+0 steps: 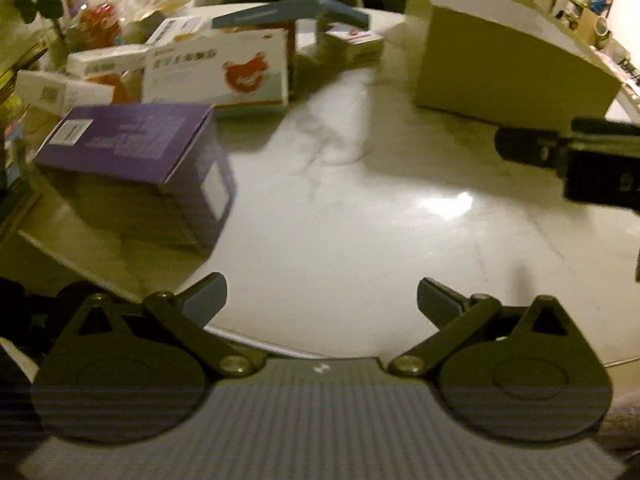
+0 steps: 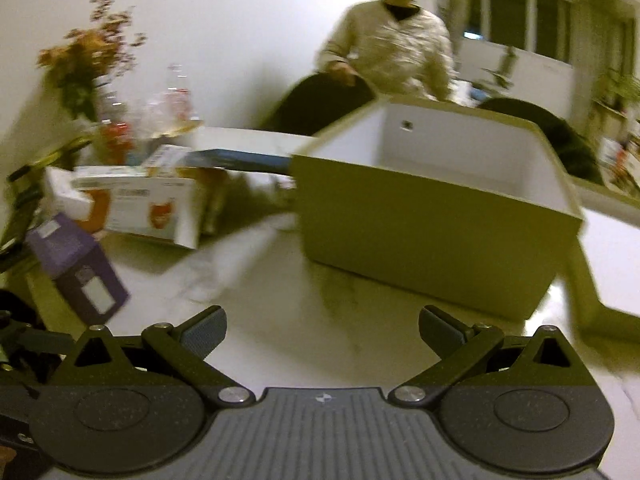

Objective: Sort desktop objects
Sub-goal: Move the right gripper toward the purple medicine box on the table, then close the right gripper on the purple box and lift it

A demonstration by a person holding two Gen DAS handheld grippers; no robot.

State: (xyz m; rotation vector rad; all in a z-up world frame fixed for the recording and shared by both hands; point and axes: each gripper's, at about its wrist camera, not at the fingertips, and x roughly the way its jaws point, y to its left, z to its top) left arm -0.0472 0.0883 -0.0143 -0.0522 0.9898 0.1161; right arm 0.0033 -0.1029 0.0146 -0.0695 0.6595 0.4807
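Observation:
A purple box (image 1: 136, 168) lies at the table's left edge, just ahead and left of my open left gripper (image 1: 322, 300), which holds nothing. Behind it stands a white box with a red bear print (image 1: 218, 72), with more white boxes (image 1: 104, 64) and a blue box (image 1: 288, 14) on top. An open cardboard bin (image 2: 432, 220) with a white inside sits ahead of my open, empty right gripper (image 2: 322, 330). The right view also has the purple box (image 2: 76, 268) at far left and the bear box (image 2: 156, 208). The other tool's dark body (image 1: 580, 160) enters the left view from the right.
The white marble table (image 1: 360, 208) has bare room between the box pile and the bin (image 1: 508, 64). A person in a light top (image 2: 392, 44) sits behind the table by dark chairs (image 2: 328, 100). Flowers and bottles (image 2: 96, 64) stand at the back left.

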